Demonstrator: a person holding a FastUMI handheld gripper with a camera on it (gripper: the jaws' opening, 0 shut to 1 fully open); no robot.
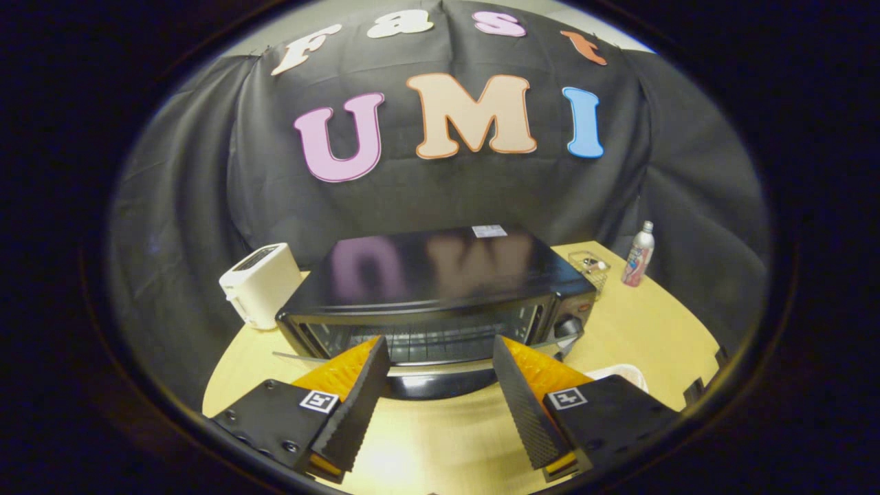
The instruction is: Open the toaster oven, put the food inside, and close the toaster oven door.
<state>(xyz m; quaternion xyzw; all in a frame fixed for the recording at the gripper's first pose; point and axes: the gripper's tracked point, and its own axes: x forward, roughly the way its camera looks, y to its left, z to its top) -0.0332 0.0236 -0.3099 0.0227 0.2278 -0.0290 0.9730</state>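
Observation:
A black toaster oven (440,275) stands in the middle of the round wooden table (653,330), its front facing me. Its door looks swung down towards me: the wire rack (426,340) shows in the front, and the door's dark handle (440,385) lies low, nearest to me. My gripper (440,347) is open, its two fingers spread wide on either side of that handle, with nothing held between them. Whether the fingers touch the door is unclear. A white rounded rim (622,373), perhaps a dish, peeks out just behind the right finger; its contents are hidden.
A white pop-up toaster (260,283) sits left of the oven. To the oven's right, at the back of the table, are a small clear container (591,265) and a slim bottle (638,254). The oven's knobs (574,320) are at its right front.

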